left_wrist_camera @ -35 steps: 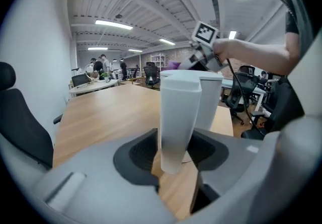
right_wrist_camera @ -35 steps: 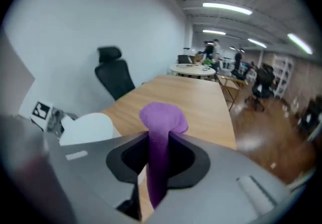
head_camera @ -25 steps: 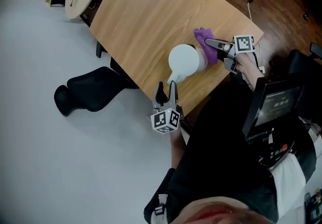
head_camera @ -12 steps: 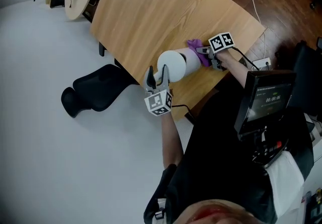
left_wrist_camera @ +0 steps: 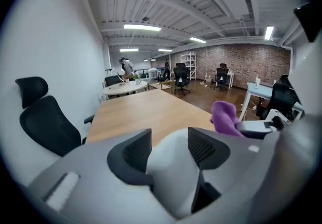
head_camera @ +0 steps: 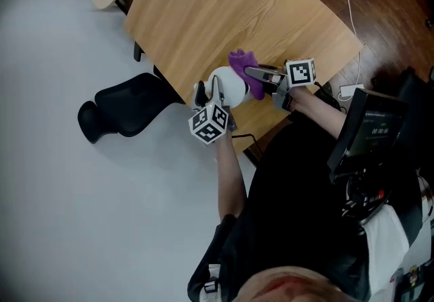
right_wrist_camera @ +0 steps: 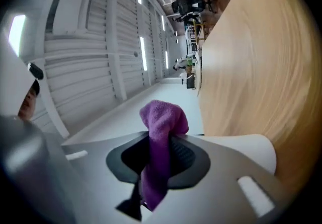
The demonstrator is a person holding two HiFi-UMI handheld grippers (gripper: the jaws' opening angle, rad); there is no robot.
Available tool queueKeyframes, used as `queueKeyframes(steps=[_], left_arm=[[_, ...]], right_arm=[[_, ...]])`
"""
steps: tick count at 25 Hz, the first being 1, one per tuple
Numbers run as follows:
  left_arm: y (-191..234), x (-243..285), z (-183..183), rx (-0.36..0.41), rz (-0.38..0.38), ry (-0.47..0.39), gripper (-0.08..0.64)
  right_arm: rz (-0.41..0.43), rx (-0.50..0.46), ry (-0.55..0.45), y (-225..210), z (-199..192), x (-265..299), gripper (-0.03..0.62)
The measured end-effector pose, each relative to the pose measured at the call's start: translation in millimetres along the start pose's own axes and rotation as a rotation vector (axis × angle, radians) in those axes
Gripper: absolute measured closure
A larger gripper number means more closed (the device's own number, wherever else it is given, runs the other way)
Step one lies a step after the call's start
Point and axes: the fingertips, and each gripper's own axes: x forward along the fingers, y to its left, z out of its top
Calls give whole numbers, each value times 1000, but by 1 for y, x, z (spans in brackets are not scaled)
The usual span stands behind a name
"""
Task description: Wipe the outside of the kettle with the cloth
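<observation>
As seen from the head, white kettle (head_camera: pixel 229 85) at the near edge of the table (head_camera: pixel 203 15), clasped by the left gripper (head_camera: pixel 209 92), purple cloth (head_camera: pixel 241 63) pressed to its right side by the right gripper (head_camera: pixel 252 75). Along the left jaws: held partly apart, pads closed on a white part of the kettle, cloth beyond at right. Along the right jaws: pinched almost together on the cloth, kettle just beside.

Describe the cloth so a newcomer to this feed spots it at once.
Find the light wooden table, then the white kettle at its near edge. The cloth is bunched right beside it, pinched in the right tongs; it is the only purple thing in sight.
</observation>
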Motion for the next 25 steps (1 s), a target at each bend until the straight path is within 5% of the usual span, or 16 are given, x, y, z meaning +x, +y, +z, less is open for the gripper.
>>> queueKeyframes(steps=[6, 8, 11, 13, 16, 19, 22, 25], left_arm=[[-7, 9, -5, -9, -22, -26, 244], [-8, 15, -5, -6, -71, -23, 239], [-11, 30, 2, 30, -170, -12, 233], [-14, 38, 11, 92, -268, 0, 238], [-40, 23, 13, 185, -447, 25, 238], [-66, 5, 5, 259, -558, 38, 243], [-61, 24, 24, 245, -480, 29, 253], [-43, 10, 32, 134, -302, 37, 291]], right_arm=[[-640, 154, 242, -197, -56, -71, 518], [-608, 75, 308, -181, -41, -55, 518], [-303, -84, 279, -92, -1, 17, 517], [-220, -69, 256, -68, 2, 41, 517], [-327, 22, 185, -93, -27, -2, 517], [-573, 136, 167, -174, -76, -87, 517], [-677, 201, 147, -214, -52, -116, 515], [-526, 184, 46, -130, -10, -76, 515]])
